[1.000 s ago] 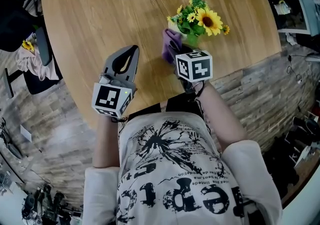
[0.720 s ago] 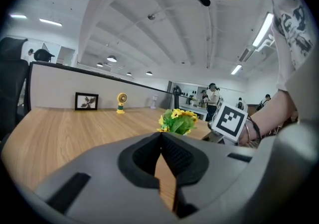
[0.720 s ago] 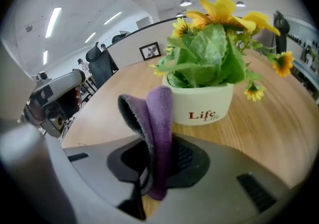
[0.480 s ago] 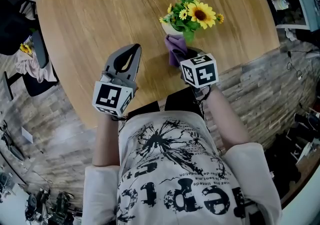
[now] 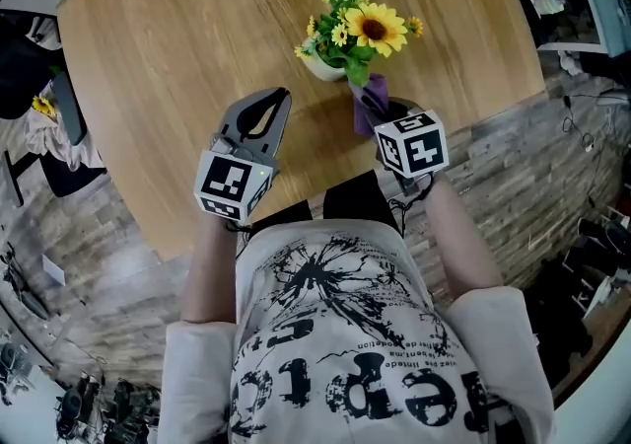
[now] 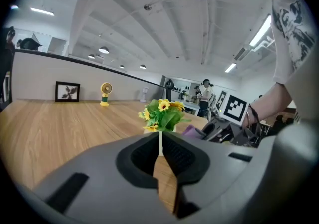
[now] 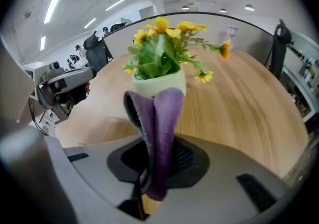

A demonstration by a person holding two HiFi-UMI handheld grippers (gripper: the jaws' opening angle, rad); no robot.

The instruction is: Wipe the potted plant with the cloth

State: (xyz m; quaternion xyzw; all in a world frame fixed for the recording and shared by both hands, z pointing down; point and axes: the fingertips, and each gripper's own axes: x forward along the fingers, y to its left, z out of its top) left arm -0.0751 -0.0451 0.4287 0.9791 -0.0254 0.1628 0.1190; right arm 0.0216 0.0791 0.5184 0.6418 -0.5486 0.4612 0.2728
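Two grippers are recorded near the potted plant (image 5: 347,36), which stands upright on the round wooden table (image 5: 168,47), its pale pot topped by yellow flowers and green leaves. The right gripper (image 5: 385,119) is clamped on the purple cloth (image 5: 369,105); in the right gripper view the folded cloth (image 7: 160,128) is seen pinched between the dark pads and rising in front of the pot, with the foliage directly above it. Whether the cloth touches the pot cannot be made out; it is just beside it, under the large sunflower. A second ago the cloth was held against the pot's other side, toward the left gripper; it has since been carried round the near face of the pot to the side away from that gripper. The left gripper (image 5: 280,97) is noted with its jaws together save for a hairline slit, nothing between them, and in its own view it is aimed straight at the plant. Since the earlier frame it has been brought closer to the pot, though a strip of bare wood is seen between its tips and the plant.
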